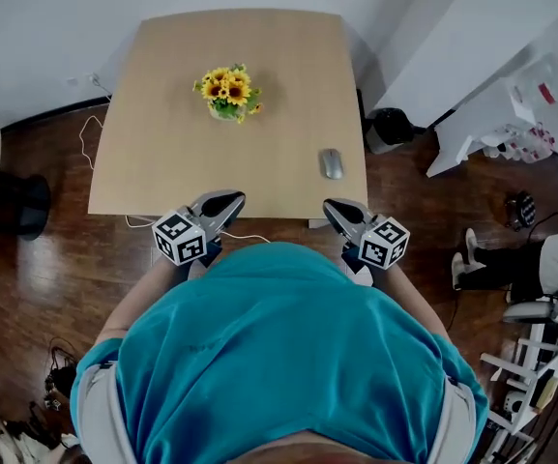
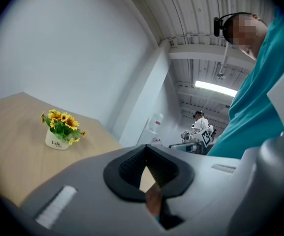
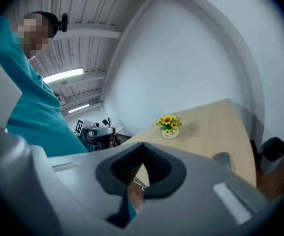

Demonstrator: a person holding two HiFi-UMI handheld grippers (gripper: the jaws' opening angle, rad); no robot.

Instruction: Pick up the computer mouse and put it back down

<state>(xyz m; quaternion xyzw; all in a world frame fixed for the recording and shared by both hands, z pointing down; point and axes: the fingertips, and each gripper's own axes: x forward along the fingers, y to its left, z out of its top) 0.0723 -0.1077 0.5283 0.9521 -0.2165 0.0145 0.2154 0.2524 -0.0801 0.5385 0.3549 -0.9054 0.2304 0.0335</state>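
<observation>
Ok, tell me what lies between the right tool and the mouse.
Nothing: the head view shows only bare tabletop between the right tool and the computer mouse, which lies ahead of it.

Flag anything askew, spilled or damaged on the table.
Nothing stands out. The mouse lies flat near the right front edge of the table, and the flower pot stands upright mid-table; nothing spilled.

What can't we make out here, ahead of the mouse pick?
- Head view: mouse too small to show buttons, wheel or any cable.
- Right gripper view: mouse mostly hidden behind the body of the right tongs; only a sliver shows.
- Left gripper view: mouse not visible; the body of the left tongs fills the lower frame.
- Left gripper view: flower pot lettering too small to read fully.
</observation>
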